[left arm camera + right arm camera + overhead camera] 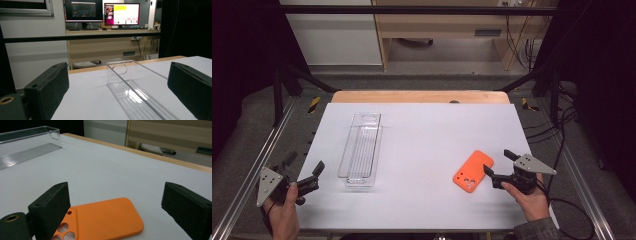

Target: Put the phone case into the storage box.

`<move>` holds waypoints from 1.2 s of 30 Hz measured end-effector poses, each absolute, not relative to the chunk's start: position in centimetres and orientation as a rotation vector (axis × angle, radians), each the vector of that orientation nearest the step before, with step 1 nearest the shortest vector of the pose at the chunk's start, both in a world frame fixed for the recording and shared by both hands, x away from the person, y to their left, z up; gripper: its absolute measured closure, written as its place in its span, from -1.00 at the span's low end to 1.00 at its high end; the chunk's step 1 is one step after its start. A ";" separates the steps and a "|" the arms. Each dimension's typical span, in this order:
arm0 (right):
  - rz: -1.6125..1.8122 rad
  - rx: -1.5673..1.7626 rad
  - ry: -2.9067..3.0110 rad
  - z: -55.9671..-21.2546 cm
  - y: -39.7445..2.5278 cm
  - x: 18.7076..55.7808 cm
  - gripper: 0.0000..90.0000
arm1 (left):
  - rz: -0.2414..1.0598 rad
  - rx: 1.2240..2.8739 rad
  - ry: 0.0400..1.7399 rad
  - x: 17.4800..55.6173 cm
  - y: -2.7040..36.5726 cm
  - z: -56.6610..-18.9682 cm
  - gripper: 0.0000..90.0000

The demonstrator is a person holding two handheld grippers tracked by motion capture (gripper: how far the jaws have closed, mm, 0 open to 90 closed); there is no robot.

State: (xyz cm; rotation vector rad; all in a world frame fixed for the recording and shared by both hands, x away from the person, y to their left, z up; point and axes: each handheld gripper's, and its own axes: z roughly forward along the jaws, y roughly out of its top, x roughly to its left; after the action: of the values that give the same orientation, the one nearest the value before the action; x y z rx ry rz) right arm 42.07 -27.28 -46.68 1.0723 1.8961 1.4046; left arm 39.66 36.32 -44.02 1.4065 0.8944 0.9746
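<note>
Orange phone case lower right of frame: light, thin, flexible, likely grippy; pinch long edges. Right gripper fingers spread beside it; left gripper fingers spread, empty.

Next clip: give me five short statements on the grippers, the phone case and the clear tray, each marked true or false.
1. The right gripper is shut on the orange phone case. False: its jaws stand wide apart, the case lying between them on the table.
2. The clear tray is empty. True.
3. The phone case lies inside the tray. False: it lies on the table, well right of the tray.
4. The left gripper is open and holds nothing. True.
5. The case shows its camera cut-outs. True.
</note>
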 end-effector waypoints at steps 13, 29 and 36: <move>1.305 1.024 2.021 -46.4 -27.7 42.6 0.21 | 0.980 1.405 0.910 39.7 36.6 -44.1 -0.92; 1.169 1.016 2.179 -46.9 -27.6 43.8 0.95 | 0.975 1.409 0.920 39.7 36.6 -44.2 -0.91; 1.087 1.049 2.212 -47.5 -27.8 44.5 1.00 | 0.972 1.408 0.920 39.7 36.6 -44.3 -0.90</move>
State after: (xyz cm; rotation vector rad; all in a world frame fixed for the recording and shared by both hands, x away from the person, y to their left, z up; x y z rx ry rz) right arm 44.54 -27.81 -47.50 1.0486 2.2117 1.0866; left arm 39.74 36.56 -44.27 1.4081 0.9200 0.9719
